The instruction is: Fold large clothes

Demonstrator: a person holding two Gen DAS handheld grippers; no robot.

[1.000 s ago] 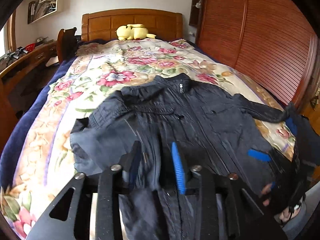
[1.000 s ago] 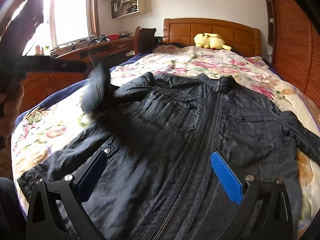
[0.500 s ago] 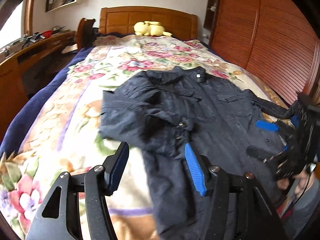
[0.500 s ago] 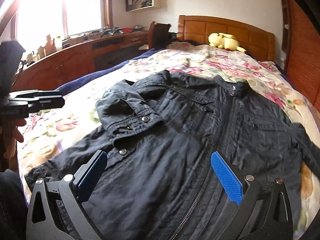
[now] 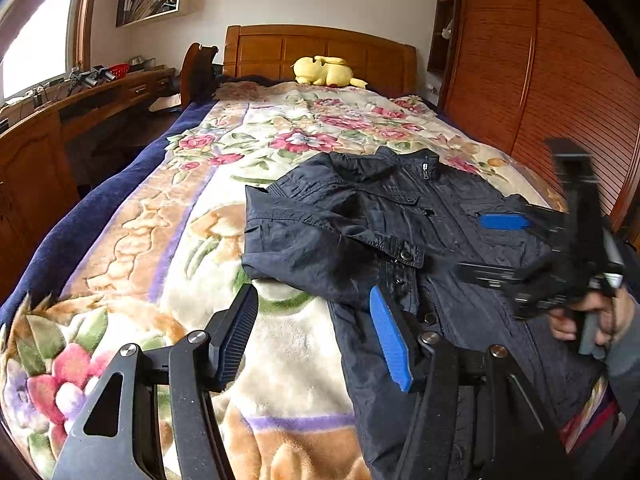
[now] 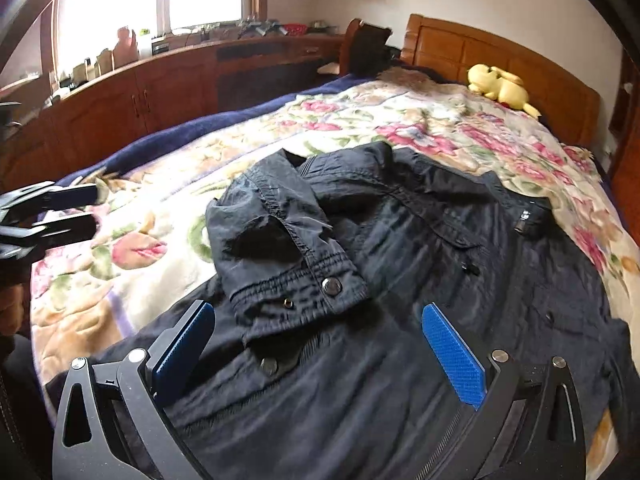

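A dark navy jacket (image 5: 420, 232) lies front-up on the floral bedspread (image 5: 192, 240), collar toward the headboard. Its left sleeve (image 5: 320, 240) is folded in across the chest, cuff with snap buttons (image 6: 304, 292) on top. My left gripper (image 5: 316, 324) is open and empty, above the bedspread at the jacket's left edge. My right gripper (image 6: 320, 336) is open and empty, low over the jacket's lower front just below the cuff. The right gripper also shows blurred at the right of the left wrist view (image 5: 560, 264). The left gripper shows at the left edge of the right wrist view (image 6: 48, 216).
A yellow plush toy (image 5: 326, 72) lies by the wooden headboard (image 5: 320, 52). A long wooden desk with clutter (image 6: 180, 72) runs along the left of the bed. A wooden slatted wardrobe (image 5: 540, 80) stands along the right.
The left gripper let go of the sleeve, which now lies folded across the chest, and drew back to the left, open. The right gripper shifted left over the lower front.
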